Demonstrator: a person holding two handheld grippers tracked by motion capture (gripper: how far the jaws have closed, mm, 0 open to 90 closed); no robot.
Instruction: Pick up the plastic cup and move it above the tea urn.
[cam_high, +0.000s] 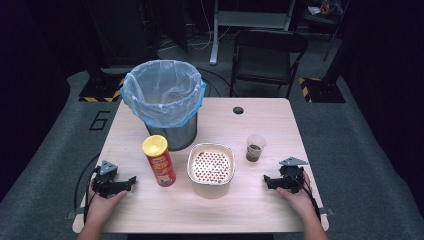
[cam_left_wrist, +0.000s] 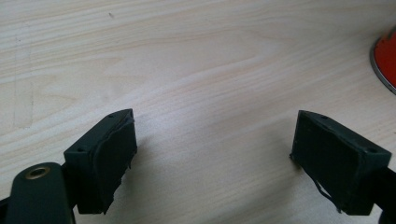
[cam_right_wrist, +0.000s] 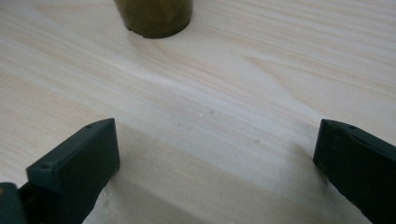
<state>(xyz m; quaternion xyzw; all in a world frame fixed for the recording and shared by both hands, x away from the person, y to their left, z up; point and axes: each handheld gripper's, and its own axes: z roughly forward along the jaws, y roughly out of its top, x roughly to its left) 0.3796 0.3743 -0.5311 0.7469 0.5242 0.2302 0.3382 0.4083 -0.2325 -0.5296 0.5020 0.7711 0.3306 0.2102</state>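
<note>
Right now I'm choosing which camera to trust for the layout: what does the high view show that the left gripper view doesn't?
High view alone: the lined bin, the strainer bowl, the plastic cup with dark contents, the right gripper, both hands, and the chip can whole.

Left gripper view alone: the pads close up, standing wide apart with bare wood between them, and the can's red base and metal rim at the frame edge.

Both: the table, the can and the left gripper.

bin behind | can left of bowl | cup right
</note>
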